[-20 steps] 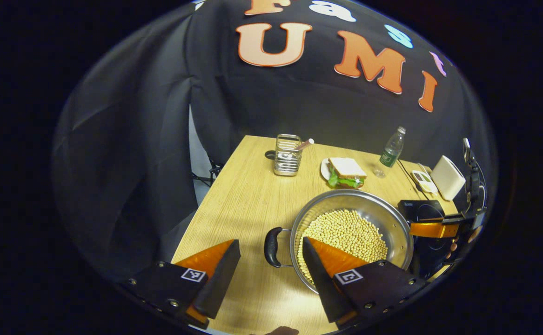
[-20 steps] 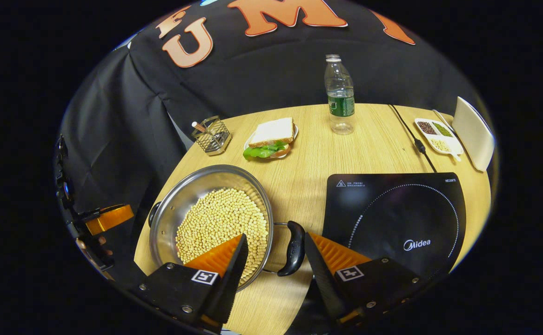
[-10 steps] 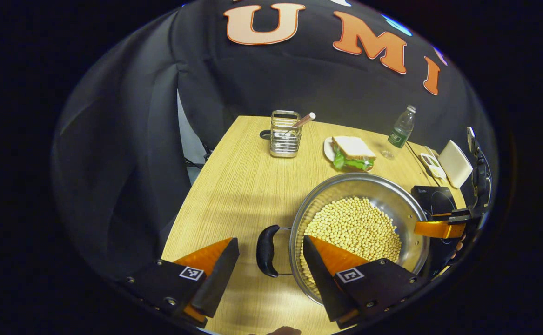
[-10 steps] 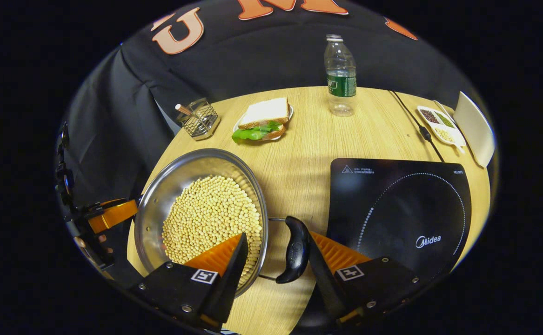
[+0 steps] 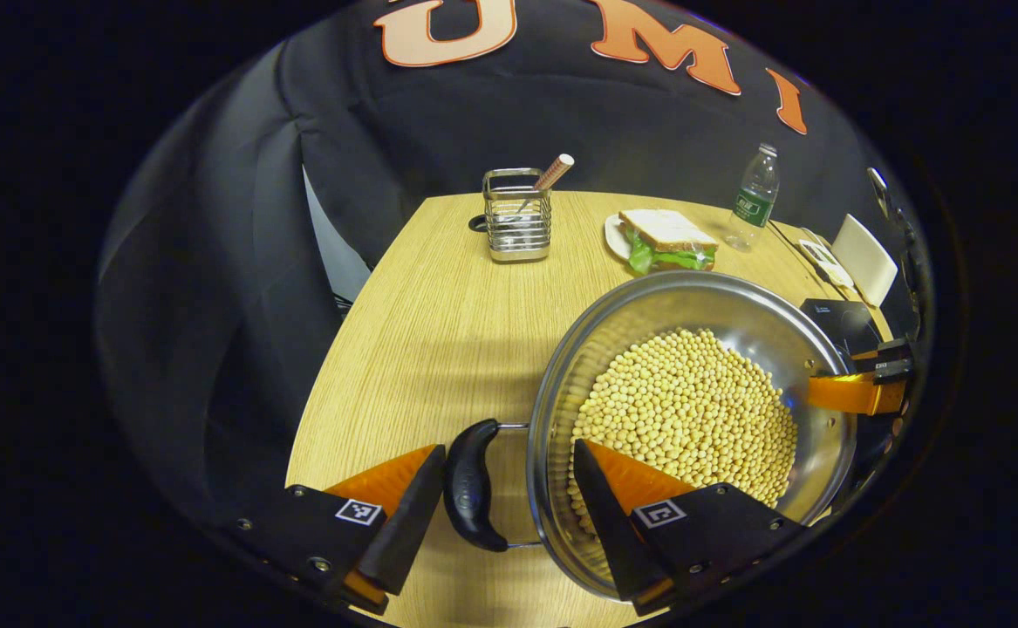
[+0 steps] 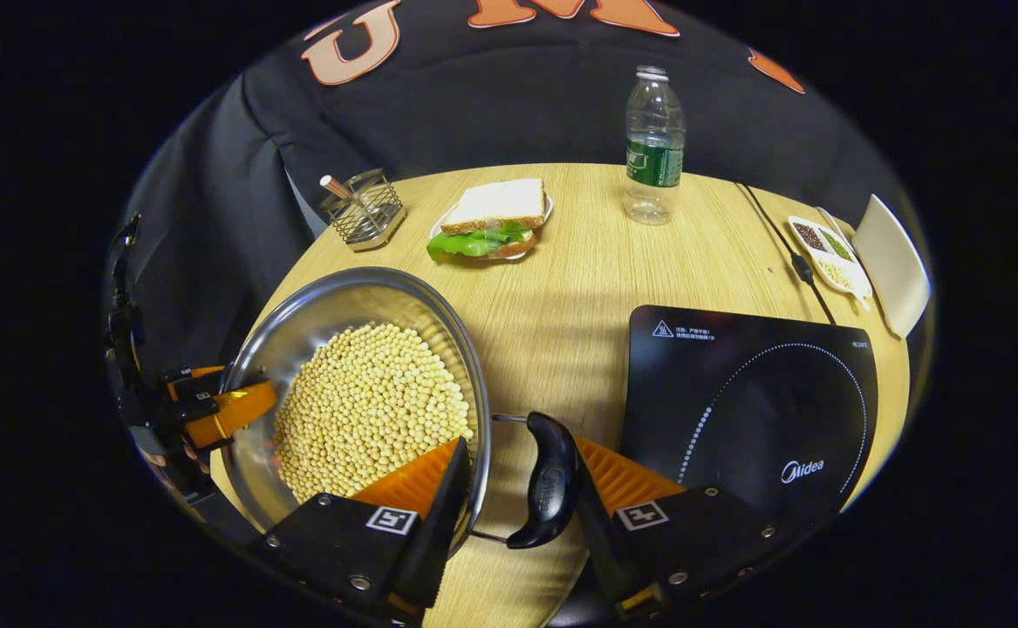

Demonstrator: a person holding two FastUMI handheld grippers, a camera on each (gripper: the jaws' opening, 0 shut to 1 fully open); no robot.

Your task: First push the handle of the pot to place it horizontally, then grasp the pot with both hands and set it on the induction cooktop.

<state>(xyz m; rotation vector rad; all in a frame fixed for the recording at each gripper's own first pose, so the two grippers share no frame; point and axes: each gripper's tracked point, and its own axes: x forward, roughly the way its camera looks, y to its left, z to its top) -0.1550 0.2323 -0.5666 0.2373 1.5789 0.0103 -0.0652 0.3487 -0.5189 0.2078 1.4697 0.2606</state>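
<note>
The table [image 6: 561, 296], of pale wood grain, carries everything, and the cooktop [image 6: 753, 401], a flat glossy black slab with a dotted ring, lies bare ahead and to the right of the right gripper [image 6: 515, 497]. The pot [image 5: 692, 349], a wide shallow steel pan heaped with small round yellow beans [image 5: 692, 410], is seen just ahead of both pairs of jaws, beside the cooktop and not on it. Judged from this, the handles are already set sideways and the two-handed grasp is under way; lift and placing remain.

Both pairs of jaws are held wide. The left gripper [image 5: 509, 501] is placed astride the left handle [image 5: 470, 497], a curved black grip on wire struts, with one finger over the rim. The right handle [image 6: 545, 493] is likewise straddled, touching the outer ribbed orange finger [image 6: 622, 475].
</note>
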